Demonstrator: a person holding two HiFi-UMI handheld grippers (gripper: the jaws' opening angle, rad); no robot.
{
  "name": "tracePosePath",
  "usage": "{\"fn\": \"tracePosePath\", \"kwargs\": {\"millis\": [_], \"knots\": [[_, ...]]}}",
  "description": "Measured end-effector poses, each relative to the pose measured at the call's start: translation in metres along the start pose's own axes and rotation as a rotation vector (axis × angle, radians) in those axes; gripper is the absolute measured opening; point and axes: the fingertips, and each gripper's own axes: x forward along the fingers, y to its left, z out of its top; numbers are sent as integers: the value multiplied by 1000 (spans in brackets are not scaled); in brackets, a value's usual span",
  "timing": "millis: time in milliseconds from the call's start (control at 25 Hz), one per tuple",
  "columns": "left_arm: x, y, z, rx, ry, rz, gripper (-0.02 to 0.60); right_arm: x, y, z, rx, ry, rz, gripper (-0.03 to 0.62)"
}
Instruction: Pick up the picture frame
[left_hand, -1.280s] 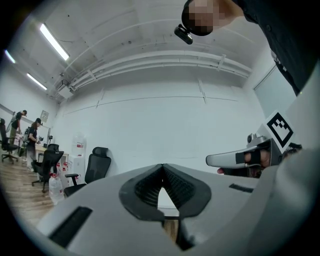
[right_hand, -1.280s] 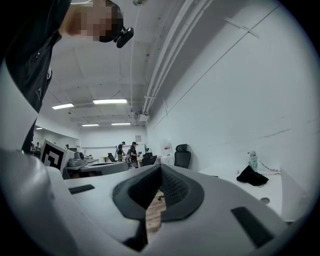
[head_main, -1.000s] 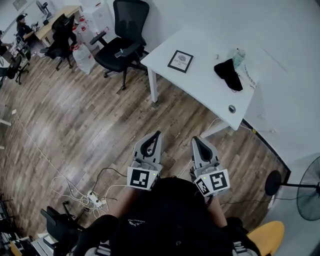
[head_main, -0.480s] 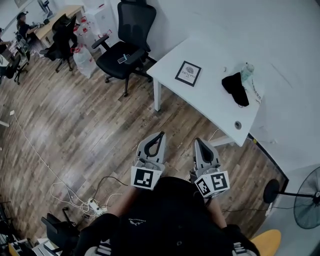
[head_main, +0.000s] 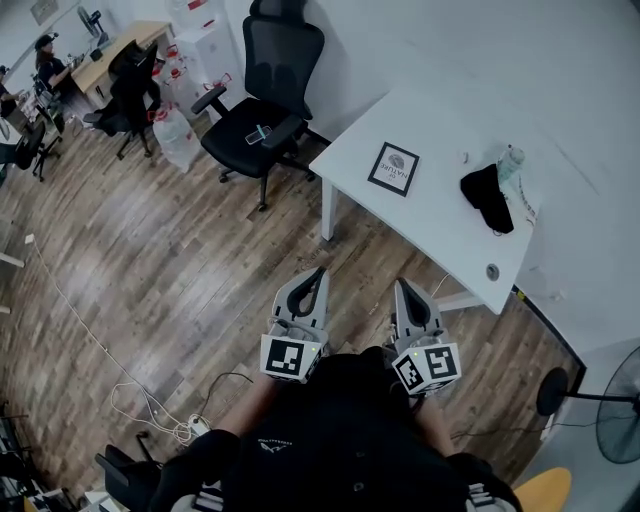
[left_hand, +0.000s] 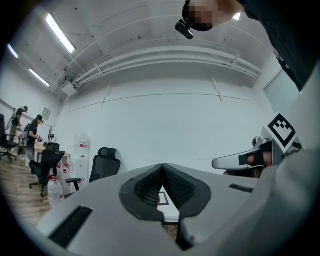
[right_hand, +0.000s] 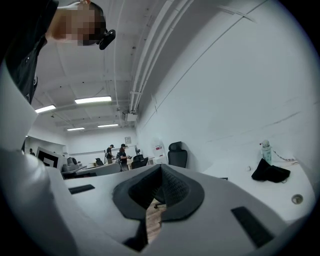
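Note:
The picture frame (head_main: 393, 168), black-edged with a white print, lies flat on the white table (head_main: 430, 220) in the head view. A sliver of the frame (left_hand: 162, 198) peeps between the left jaws in the left gripper view. My left gripper (head_main: 320, 271) and right gripper (head_main: 401, 284) hang side by side over the wooden floor, well short of the table. Both are shut with nothing between their jaws. The left gripper (left_hand: 162, 167) and right gripper (right_hand: 161, 167) point level, tips touching.
On the table lie a black cloth (head_main: 486, 195) and a bottle (head_main: 509, 162) at its far end, with a round cable port (head_main: 491, 271). A black office chair (head_main: 265, 110) stands left of the table. Cables and a power strip (head_main: 190, 425) lie on the floor; a fan (head_main: 615, 410) stands at right.
Both grippers have come forward towards the table together. The table and frame now sit lower and further right in the head view. Both jaws stay shut.

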Motion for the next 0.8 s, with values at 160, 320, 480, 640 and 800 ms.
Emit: {"fn": "tracePosePath", "kwargs": {"millis": [160,320,480,640,800], "knots": [[10,20,0,-24,34,5,6,20,1,-3,15,23,-10,-5],[24,27,-9,-30,20,-6,6,30,-12,-6,32,30,-17,-3],[46,33,-14,-35,31,0,6,46,-34,-8,38,39,-40,-3],[67,44,-18,-39,42,25,6,72,-52,-9,57,54,-46,-3],[98,57,-19,-21,60,36,6,107,-68,-3,31,76,-30,-3]]}}
